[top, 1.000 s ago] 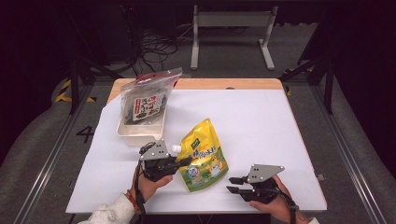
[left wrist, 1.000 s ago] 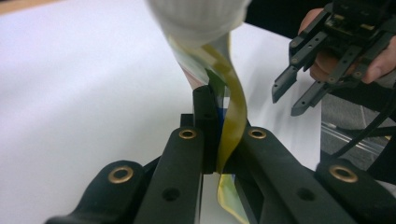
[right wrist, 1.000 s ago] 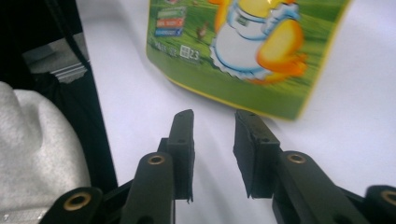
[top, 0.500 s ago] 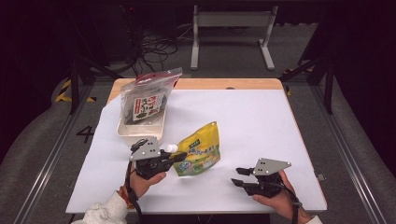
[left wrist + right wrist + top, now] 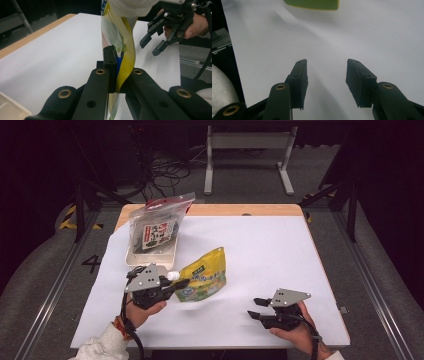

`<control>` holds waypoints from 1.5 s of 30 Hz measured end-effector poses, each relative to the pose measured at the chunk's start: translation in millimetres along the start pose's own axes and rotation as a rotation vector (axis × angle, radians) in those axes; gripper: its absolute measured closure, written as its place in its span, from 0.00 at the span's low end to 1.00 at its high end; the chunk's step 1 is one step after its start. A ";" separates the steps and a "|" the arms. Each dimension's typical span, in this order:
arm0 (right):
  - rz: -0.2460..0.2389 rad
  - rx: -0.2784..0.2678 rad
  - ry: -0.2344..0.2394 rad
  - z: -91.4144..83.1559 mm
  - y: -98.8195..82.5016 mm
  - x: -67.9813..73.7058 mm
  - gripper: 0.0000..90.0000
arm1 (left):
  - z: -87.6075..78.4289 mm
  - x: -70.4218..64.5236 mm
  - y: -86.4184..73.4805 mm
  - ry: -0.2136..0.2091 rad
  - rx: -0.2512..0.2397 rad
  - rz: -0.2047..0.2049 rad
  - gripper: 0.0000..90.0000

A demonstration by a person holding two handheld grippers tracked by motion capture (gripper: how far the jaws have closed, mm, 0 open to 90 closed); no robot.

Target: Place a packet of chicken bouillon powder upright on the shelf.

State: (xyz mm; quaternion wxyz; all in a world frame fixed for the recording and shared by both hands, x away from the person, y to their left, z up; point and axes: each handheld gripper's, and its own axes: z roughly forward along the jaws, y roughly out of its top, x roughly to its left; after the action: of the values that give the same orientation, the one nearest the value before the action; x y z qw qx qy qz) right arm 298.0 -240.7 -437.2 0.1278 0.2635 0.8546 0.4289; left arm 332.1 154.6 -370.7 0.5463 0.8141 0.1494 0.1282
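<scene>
A yellow and green spouted pouch (image 5: 202, 277) with a white cap hangs just above the white table, and my left gripper (image 5: 176, 284) is shut on its edge near the spout. Seen along the left gripper's jaws, the pouch (image 5: 123, 37) stands edge-on, pinched between the black pads. At the front right my right gripper (image 5: 256, 308) rests low over the table. Its jaws have just been opening and stand apart with nothing between them (image 5: 326, 75). The pouch's lower edge (image 5: 312, 4) shows at the top of the right gripper view.
A cream tray (image 5: 134, 260) at the back left holds a clear bag with dark contents (image 5: 156, 227) leaning upright. The white sheet (image 5: 280, 250) covers a wooden table whose far edge (image 5: 240, 210) shows. Metal frame legs and cables stand beyond.
My left gripper has lifted the pouch off the table and swung it from lying flat to hanging sideways. The right gripper's jaws have opened wider, and the hand stayed near the front right.
</scene>
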 end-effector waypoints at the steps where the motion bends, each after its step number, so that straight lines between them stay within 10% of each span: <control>1: 0.000 0.002 -0.002 0.4 -0.4 -0.3 0.57 | -2.6 1.2 0.5 0.008 -0.005 0.000 1.00; 19: 0.031 0.013 -0.042 4.1 -4.2 3.1 0.36 | -70.3 27.3 19.5 0.152 -0.080 0.034 1.00; 27: 0.029 0.035 -0.041 9.4 -6.2 4.6 0.35 | -96.8 53.2 28.0 0.194 -0.064 0.071 1.00; 34: 0.028 0.050 -0.028 12.8 -7.7 4.4 0.35 | -109.2 86.4 16.0 0.239 -0.061 0.024 1.00; 45: 0.029 0.070 -0.020 16.2 -9.1 5.7 0.34 | -108.3 115.2 0.1 0.198 -0.026 0.000 1.00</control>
State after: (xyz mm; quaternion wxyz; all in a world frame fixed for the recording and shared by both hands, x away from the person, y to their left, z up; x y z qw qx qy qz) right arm 297.3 -231.2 -454.2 0.1209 0.2844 0.8638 0.3980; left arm 398.1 290.9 -325.3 0.5393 0.7904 0.2009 0.2100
